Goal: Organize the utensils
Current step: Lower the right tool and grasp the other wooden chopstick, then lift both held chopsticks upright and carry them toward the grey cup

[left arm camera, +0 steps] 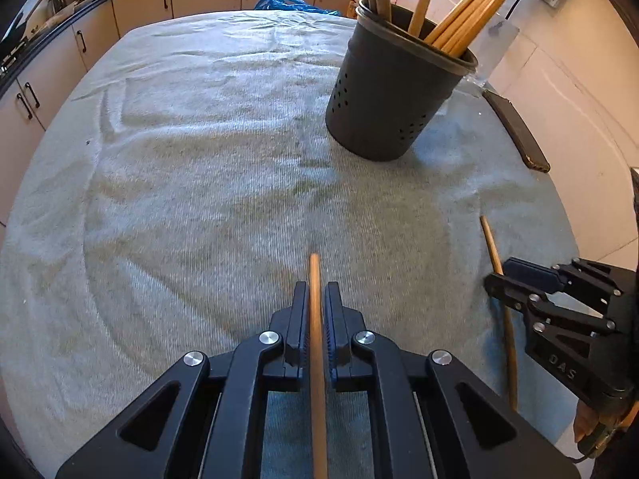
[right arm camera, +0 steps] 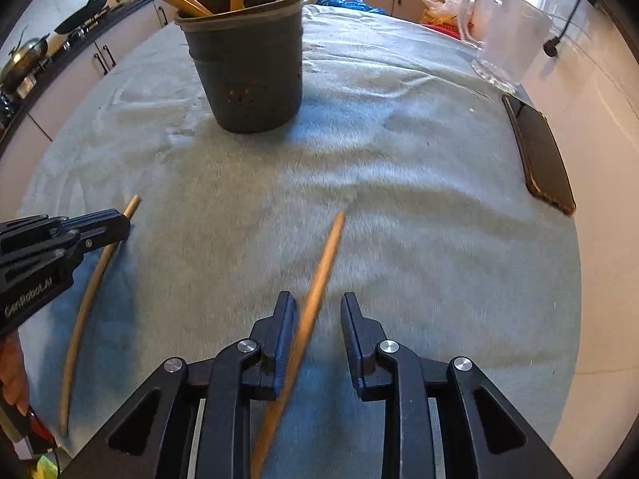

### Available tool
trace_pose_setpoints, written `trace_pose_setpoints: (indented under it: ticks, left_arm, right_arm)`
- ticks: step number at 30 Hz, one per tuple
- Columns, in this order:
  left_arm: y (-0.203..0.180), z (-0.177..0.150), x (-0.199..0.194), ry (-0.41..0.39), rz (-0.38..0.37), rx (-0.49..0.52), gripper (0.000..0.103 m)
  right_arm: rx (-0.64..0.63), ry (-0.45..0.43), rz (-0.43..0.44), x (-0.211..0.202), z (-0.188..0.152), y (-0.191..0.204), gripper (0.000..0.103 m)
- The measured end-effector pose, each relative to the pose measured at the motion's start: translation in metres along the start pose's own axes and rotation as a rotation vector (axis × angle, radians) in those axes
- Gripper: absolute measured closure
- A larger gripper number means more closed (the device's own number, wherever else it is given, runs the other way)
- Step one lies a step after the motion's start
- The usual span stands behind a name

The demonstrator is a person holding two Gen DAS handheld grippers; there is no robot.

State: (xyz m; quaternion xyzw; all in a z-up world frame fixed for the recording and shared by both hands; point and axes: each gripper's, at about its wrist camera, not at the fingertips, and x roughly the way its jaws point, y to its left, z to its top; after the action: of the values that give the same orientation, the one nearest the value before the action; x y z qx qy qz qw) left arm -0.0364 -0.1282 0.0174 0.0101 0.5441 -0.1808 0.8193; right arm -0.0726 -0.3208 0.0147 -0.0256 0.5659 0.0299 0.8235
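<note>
A dark perforated utensil holder (left arm camera: 391, 95) (right arm camera: 251, 76) stands on the pale towel with several wooden utensils sticking out of it. My left gripper (left arm camera: 315, 291) (right arm camera: 122, 221) is shut on a thin wooden stick (left arm camera: 314, 269) (right arm camera: 84, 311), whose tip pokes out just past the fingers. A second wooden stick (right arm camera: 331, 239) (left arm camera: 489, 239) runs between the fingers of my right gripper (right arm camera: 315, 303) (left arm camera: 499, 275). It leans on the left pad, with a clear gap to the right pad, so this gripper is open. Both grippers point steeply down at the towel, side by side.
The towel (left arm camera: 199, 159) covers the whole counter. A dark flat phone-like slab (right arm camera: 543, 151) (left arm camera: 519, 131) lies near the right edge, with a glass jug (right arm camera: 507, 44) behind it. A blue bag (left arm camera: 287, 2) and cabinets sit beyond the far edge.
</note>
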Motion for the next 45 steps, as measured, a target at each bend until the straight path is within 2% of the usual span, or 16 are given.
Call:
trace_pose_setpoints:
  ticks: [1, 4, 7, 10, 13, 21, 25, 32, 38, 45]
  left_arm:
    - [0.0, 0.0, 0.0, -0.006, -0.002, -0.001, 0.095]
    - [-0.003, -0.001, 0.0, -0.039, 0.005, 0.027, 0.095]
    - [-0.006, -0.008, -0.002, -0.071, 0.027, 0.068, 0.098]
    - [-0.004, -0.012, -0.01, -0.096, 0.017, 0.056, 0.098]
    - [-0.003, -0.015, -0.035, -0.154, 0.009, 0.061, 0.098]
    - [-0.004, -0.019, -0.109, -0.323, -0.05, 0.05, 0.098]
    - [-0.009, -0.026, -0.142, -0.395, -0.063, 0.06, 0.098]
    - [-0.031, -0.046, -0.173, -0.482, -0.043, 0.127, 0.098]
    - [-0.044, -0.059, -0.184, -0.506, -0.043, 0.169, 0.098]
    - [-0.049, -0.07, -0.199, -0.531, -0.043, 0.165, 0.098]
  right_arm:
    - [0.0, 0.0, 0.001, 0.001, 0.003, 0.001, 0.078]
    - [-0.001, -0.018, 0.013, 0.004, 0.01, 0.005, 0.091]
    - [-0.008, -0.06, -0.005, 0.004, 0.007, 0.011, 0.095]
    - [0.027, -0.096, 0.026, 0.0, 0.003, 0.006, 0.096]
    - [0.045, -0.164, 0.037, -0.015, 0.0, 0.003, 0.096]
    - [0.067, -0.404, 0.04, -0.087, -0.015, 0.0, 0.096]
    - [0.08, -0.487, 0.035, -0.114, -0.028, -0.002, 0.096]
    - [0.09, -0.551, 0.028, -0.14, -0.051, -0.001, 0.096]
    - [0.097, -0.583, 0.037, -0.155, -0.073, -0.003, 0.096]
    - [0.11, -0.629, 0.046, -0.172, -0.092, -0.005, 0.096]
